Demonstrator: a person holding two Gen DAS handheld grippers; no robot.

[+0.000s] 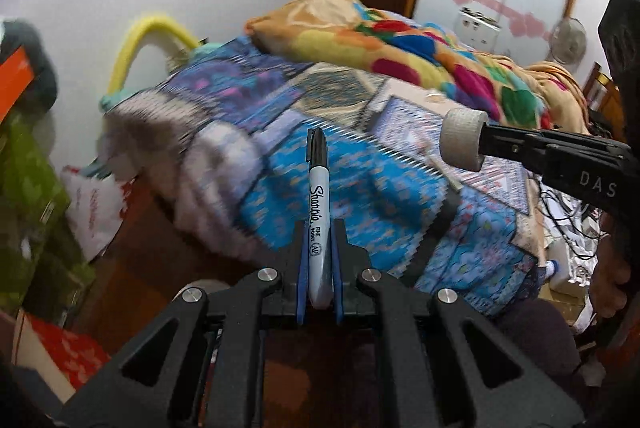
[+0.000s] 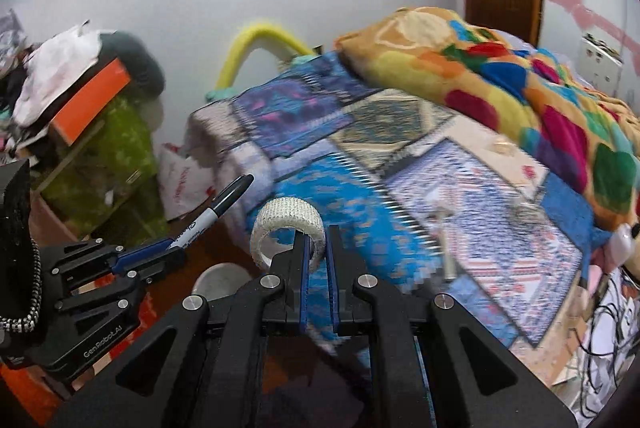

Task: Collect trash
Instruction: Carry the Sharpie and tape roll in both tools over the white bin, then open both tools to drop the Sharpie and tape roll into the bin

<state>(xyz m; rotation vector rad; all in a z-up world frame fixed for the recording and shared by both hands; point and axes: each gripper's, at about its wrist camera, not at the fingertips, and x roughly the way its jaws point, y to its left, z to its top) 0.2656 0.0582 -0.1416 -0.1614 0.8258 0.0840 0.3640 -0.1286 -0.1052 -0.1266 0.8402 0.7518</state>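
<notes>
Sharpie marker (image 1: 319,203) stands clamped between the blue pads of the left gripper (image 1: 319,228), low in the centre of the left wrist view. Its long axis runs straight up the frame along the fingers, black cap at the top, rounded grey end down by the finger bases. In the right wrist view the same marker (image 2: 208,218) shows at the lower left, slanting up to the right, cap toward the bed.

A roll of white tape (image 2: 287,232) sits in the centre of the right wrist view. The right gripper (image 2: 318,256) is pinched on the roll's wall, one finger inside the ring and one outside. The ring's open side faces the lower left of the frame. In the left wrist view the roll (image 1: 462,139) appears at the right.

Beyond both lies a bed with a blue patchwork cover (image 1: 344,171) and a bright multicoloured blanket (image 2: 500,79), blurred.
</notes>
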